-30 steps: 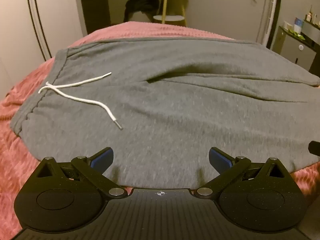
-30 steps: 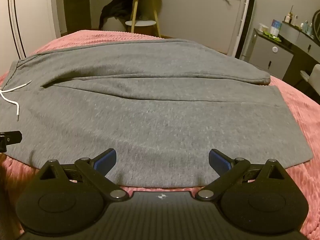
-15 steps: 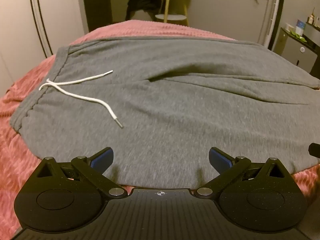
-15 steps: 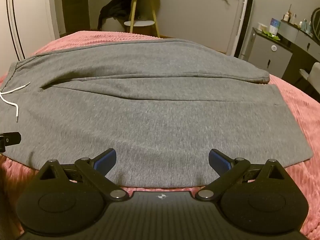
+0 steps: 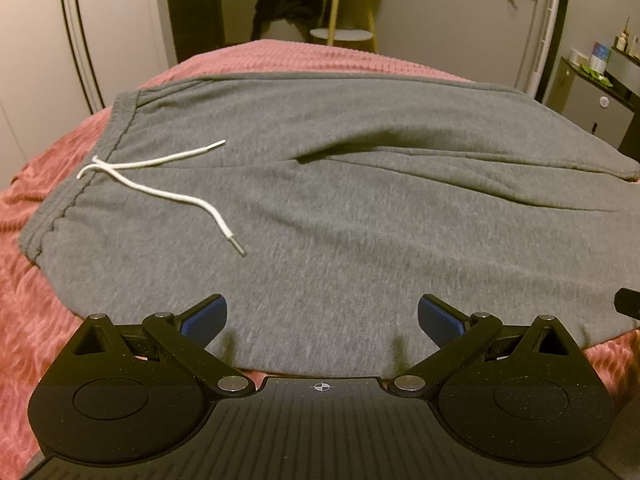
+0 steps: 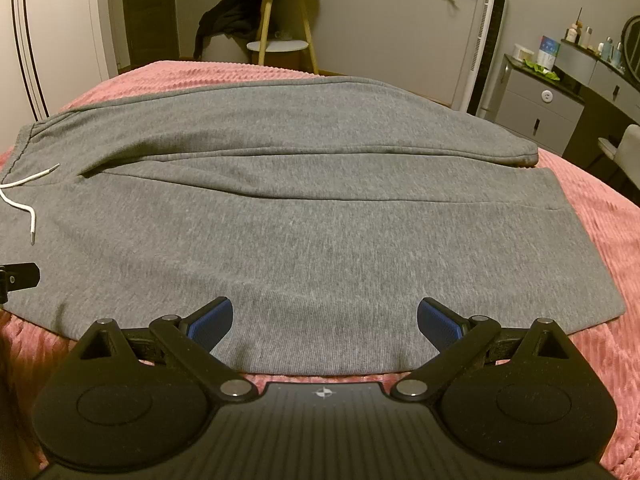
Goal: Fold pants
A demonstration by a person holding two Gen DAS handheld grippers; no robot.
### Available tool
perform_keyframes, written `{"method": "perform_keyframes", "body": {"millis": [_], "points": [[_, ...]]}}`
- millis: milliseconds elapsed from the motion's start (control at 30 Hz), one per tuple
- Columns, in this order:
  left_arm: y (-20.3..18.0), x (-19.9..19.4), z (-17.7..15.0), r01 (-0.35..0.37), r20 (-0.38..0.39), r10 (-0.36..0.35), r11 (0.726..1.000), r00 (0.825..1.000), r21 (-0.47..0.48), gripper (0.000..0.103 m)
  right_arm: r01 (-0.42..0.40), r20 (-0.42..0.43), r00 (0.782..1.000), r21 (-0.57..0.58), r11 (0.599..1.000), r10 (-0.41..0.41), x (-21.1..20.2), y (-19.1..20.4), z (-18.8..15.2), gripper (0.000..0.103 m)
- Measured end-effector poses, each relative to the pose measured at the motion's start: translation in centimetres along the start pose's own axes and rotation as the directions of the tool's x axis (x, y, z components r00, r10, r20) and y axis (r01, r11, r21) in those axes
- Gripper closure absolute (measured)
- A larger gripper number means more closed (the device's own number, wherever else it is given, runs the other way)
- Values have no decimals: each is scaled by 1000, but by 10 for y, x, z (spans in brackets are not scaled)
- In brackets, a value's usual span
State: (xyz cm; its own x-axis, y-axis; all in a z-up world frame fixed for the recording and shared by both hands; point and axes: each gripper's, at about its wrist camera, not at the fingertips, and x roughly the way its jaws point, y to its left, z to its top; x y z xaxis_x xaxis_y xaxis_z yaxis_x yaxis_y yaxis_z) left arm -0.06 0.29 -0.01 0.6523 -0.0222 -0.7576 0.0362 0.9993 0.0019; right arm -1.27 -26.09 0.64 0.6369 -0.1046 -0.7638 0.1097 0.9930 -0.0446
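Note:
Grey sweatpants lie flat on a pink bedspread, waistband at the left with a white drawstring, legs running right. They also show in the right wrist view, with the leg cuffs at the right. My left gripper is open and empty, hovering over the near edge of the pants below the waist. My right gripper is open and empty over the near leg's edge. Each gripper's tip shows at the other view's edge.
The pink bedspread extends around the pants. Beyond the bed stand a wooden stool with dark clothes, a white tower unit and a grey dresser with bottles. A wardrobe door is at the left.
Both grippers have drawn back and risen slightly, so the pants sit a little lower and farther in view. Both stay open. The pants have not moved.

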Motion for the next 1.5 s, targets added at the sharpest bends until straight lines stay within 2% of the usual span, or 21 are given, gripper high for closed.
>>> {"method": "perform_keyframes", "body": {"millis": [1500], "points": [[2, 1, -4, 4, -8, -4, 1000, 1000, -6, 0, 4, -1, 1000, 8, 1000, -4, -2, -1, -4, 4]]}}
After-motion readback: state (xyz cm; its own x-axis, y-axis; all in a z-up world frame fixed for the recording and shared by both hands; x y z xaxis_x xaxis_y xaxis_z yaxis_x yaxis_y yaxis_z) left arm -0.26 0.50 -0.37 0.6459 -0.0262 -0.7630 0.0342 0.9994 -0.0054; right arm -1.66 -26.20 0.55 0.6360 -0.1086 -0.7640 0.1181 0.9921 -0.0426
